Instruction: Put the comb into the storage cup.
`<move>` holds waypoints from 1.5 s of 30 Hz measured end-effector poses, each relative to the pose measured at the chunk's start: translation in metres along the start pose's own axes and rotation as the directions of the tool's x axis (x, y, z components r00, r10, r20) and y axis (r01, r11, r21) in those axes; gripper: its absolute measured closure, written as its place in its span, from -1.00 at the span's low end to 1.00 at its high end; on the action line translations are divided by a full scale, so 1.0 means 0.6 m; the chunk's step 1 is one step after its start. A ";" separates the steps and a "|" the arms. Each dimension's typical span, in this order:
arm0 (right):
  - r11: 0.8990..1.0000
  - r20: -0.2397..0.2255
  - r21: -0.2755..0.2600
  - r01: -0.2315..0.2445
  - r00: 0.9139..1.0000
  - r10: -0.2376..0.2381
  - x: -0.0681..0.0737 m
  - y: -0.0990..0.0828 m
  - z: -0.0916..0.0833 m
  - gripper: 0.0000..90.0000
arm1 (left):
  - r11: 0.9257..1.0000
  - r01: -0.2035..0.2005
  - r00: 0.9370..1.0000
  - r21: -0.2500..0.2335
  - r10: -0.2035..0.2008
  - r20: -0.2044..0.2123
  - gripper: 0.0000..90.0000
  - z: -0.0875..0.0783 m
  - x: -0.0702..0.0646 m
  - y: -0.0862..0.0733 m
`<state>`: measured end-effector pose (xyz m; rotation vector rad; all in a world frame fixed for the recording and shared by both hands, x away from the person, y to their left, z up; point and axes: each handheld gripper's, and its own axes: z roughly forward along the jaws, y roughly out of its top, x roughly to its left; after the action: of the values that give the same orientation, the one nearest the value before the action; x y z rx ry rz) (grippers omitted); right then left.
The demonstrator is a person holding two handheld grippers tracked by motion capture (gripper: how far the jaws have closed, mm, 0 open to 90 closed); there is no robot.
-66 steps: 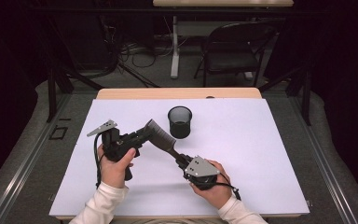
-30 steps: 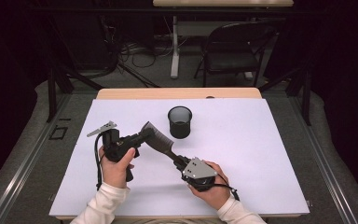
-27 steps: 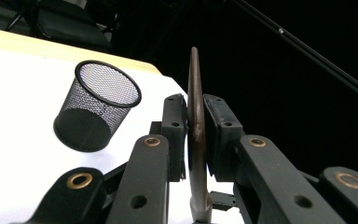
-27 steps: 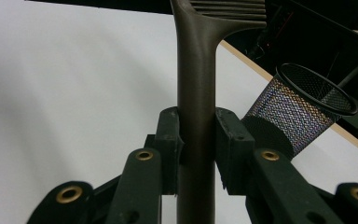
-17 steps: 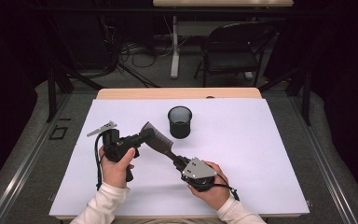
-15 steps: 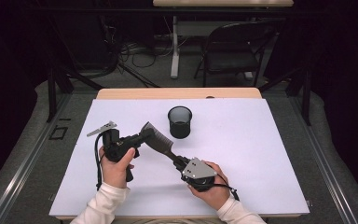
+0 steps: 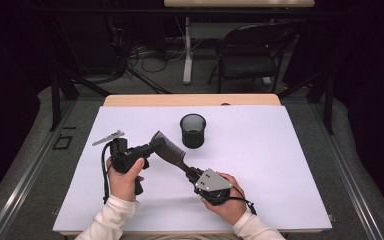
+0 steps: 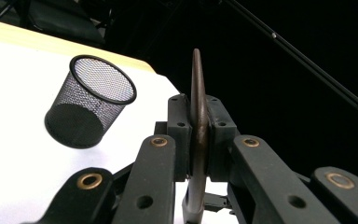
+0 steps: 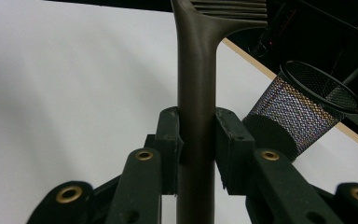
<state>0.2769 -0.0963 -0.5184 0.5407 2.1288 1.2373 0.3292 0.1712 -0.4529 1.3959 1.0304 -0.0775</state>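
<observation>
A dark brown slotted spatula (image 7: 169, 147) hangs just above the white table, held at both ends. My left gripper (image 7: 156, 145) is shut on the thin edge of its blade (image 8: 197, 88), with the pads (image 8: 179, 126) pressed on either side. My right gripper (image 7: 192, 174) is shut on the spatula's handle (image 9: 196, 60), which runs up between its pads (image 9: 170, 140) to the slotted head. A black mesh cup (image 7: 193, 131) stands upright on the table just beyond the spatula, and it appears as the mesh cup (image 8: 91, 107) and mesh cup (image 9: 303, 112) in the gripper views.
The white table cover (image 7: 280, 165) stretches wide to the right and front. A wooden table edge (image 7: 190, 100) runs along the back. Beyond it stand a folding chair (image 7: 252, 55) and desk legs on a dark floor.
</observation>
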 end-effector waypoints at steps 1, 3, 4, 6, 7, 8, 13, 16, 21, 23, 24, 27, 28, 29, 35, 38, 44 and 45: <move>1.000 0.000 0.001 0.000 1.000 0.000 0.000 0.000 0.000 0.61 | 1.000 0.000 1.000 0.000 0.000 0.001 0.86 0.000 0.000 0.000; 1.000 0.000 0.001 -0.001 1.000 0.001 0.000 0.000 0.000 0.61 | 1.000 0.002 1.000 0.000 -0.002 0.002 0.86 0.000 0.000 0.000; 1.000 0.000 0.001 -0.002 1.000 0.002 0.000 0.000 0.000 0.61 | 1.000 0.001 1.000 0.001 -0.001 0.002 0.87 0.000 0.001 0.000; 1.000 0.000 0.002 -0.001 1.000 0.001 0.000 0.000 0.000 0.61 | 1.000 0.009 1.000 0.001 -0.009 0.004 0.87 0.000 0.002 0.000; 1.000 0.001 0.002 -0.001 1.000 0.001 0.001 0.000 0.000 0.61 | 1.000 0.010 1.000 0.001 -0.010 0.005 0.87 -0.001 0.002 0.000; 1.000 0.000 0.002 -0.001 1.000 0.001 0.001 0.000 0.001 0.61 | 1.000 0.007 1.000 0.002 -0.007 0.006 0.87 -0.001 0.003 0.000; 1.000 0.001 0.005 -0.001 1.000 0.001 0.001 -0.001 0.001 0.61 | 1.000 0.006 1.000 0.003 -0.006 0.008 0.87 0.000 0.003 -0.001; 1.000 0.005 0.010 0.000 1.000 0.000 0.002 -0.001 0.002 0.61 | 1.000 0.010 1.000 0.004 -0.010 0.009 0.87 0.000 0.003 -0.001; 1.000 -0.008 0.018 -0.014 1.000 0.014 0.002 -0.002 0.004 0.61 | 1.000 0.012 1.000 0.012 -0.012 0.019 0.88 0.002 0.005 -0.002; 1.000 -0.008 0.020 -0.018 1.000 0.018 0.002 -0.003 0.004 0.61 | 1.000 0.011 1.000 0.012 -0.011 0.020 0.88 0.002 0.004 -0.002; 1.000 -0.008 0.021 -0.017 1.000 0.017 0.002 -0.003 0.004 0.61 | 1.000 0.011 1.000 0.011 -0.011 0.020 0.88 0.002 0.004 -0.002; 1.000 -0.008 0.020 -0.017 1.000 0.017 0.003 -0.003 0.005 0.61 | 1.000 0.010 1.000 0.011 -0.010 0.022 0.88 0.002 0.004 -0.002; 1.000 -0.009 0.021 -0.018 1.000 0.018 0.003 -0.003 0.005 0.61 | 1.000 0.009 1.000 0.011 -0.009 0.025 0.88 0.002 0.004 -0.002; 1.000 -0.011 0.021 -0.020 1.000 0.020 0.003 -0.003 0.005 0.60 | 1.000 0.009 1.000 0.012 -0.009 0.025 0.88 0.002 0.004 -0.002; 1.000 -0.010 0.023 -0.018 1.000 0.019 0.004 -0.004 0.006 0.60 | 1.000 0.012 1.000 0.012 -0.012 0.026 0.88 0.002 0.004 -0.003; 1.000 -0.011 0.023 -0.017 1.000 0.017 0.004 -0.004 0.006 0.59 | 1.000 0.013 1.000 0.010 -0.013 0.026 0.88 0.003 0.005 -0.004; 1.000 -0.011 0.023 -0.017 1.000 0.017 0.005 -0.004 0.006 0.54 | 1.000 0.015 1.000 0.006 -0.015 0.025 0.88 0.002 0.006 -0.003; 1.000 -0.011 0.022 -0.016 1.000 0.017 0.005 -0.004 0.006 0.54 | 1.000 0.015 1.000 0.005 -0.015 0.026 0.88 0.002 0.007 -0.003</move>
<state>0.2773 -0.0934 -0.5230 0.5630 2.1542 1.2297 0.3310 0.1719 -0.4572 1.3884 1.0203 -0.1088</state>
